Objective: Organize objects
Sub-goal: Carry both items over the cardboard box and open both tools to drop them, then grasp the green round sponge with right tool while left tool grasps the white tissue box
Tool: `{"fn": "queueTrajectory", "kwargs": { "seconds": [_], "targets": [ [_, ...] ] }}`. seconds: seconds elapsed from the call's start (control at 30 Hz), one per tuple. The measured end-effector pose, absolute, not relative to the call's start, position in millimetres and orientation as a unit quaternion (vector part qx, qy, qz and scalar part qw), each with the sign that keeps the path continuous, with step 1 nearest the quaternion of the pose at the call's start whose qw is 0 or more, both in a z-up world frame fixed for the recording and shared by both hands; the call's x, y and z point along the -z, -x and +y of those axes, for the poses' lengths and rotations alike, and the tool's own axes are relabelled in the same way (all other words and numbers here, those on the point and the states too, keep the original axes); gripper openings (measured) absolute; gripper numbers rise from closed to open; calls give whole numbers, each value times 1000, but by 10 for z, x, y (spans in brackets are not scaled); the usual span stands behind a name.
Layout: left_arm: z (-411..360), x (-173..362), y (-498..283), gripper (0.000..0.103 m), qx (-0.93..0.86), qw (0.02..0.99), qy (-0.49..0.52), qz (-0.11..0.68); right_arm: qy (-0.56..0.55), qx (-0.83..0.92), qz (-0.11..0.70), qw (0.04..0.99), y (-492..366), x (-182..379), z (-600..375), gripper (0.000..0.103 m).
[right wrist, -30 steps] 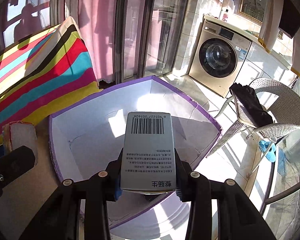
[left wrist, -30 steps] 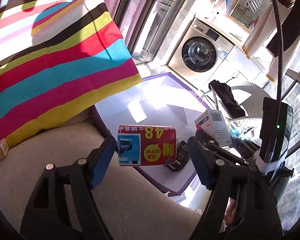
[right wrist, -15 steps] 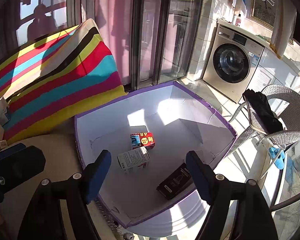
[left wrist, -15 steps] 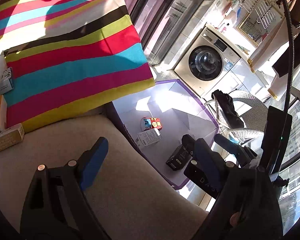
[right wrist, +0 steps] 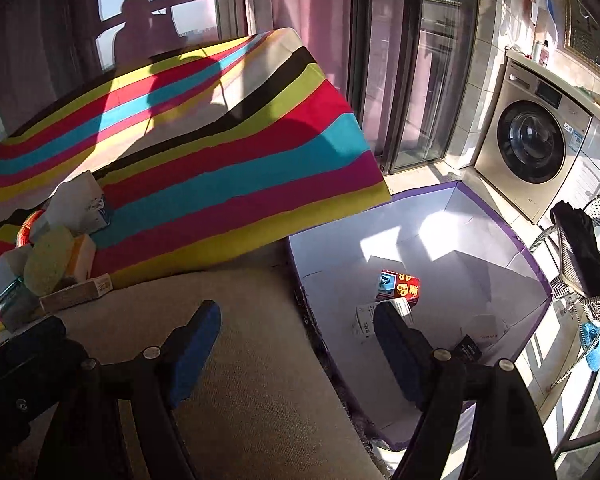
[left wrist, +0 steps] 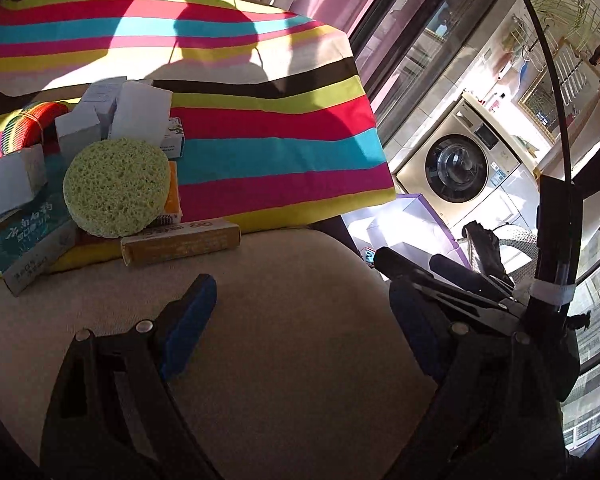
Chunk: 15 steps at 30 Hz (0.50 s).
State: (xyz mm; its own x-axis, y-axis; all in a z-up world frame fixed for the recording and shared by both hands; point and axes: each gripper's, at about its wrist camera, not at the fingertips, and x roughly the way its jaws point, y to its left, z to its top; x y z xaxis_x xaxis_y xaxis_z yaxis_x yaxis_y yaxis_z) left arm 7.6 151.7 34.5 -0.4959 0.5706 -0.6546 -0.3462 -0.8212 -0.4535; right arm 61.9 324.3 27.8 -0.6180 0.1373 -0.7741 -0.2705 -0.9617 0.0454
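Both tools are angled down over the beige cushion (left wrist: pixel 300 360), jaws wide with nothing between them: left tool (left wrist: pixel 300 320), right tool (right wrist: pixel 296 344). The right's jaws just opened and its white box (right wrist: pixel 366 318) now lies past its right finger in the purple-edged bin (right wrist: pixel 500 216), beside the red pack (right wrist: pixel 400 286) the left dropped. Far left of the left tool sits the green sponge (left wrist: pixel 116 188) pile.

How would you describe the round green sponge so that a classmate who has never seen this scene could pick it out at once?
Find the striped cushion leaning at the back of the beige seat. At its foot on the left sits a heap of small boxes, and the green sponge leans in front of them, just above a long tan box. It is the only round, porous thing there; its neighbours are smooth, flat-sided boxes.
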Motion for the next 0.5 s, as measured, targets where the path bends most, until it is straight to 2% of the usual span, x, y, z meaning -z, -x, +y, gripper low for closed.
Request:
{"fn": "queueTrajectory", "kwargs": {
  "seconds": [0.5],
  "targets": [
    [439,-292,-154,90,-903,138,374,-160,426,-905,3,-9,-157,-321,2149,80]
  ]
}}
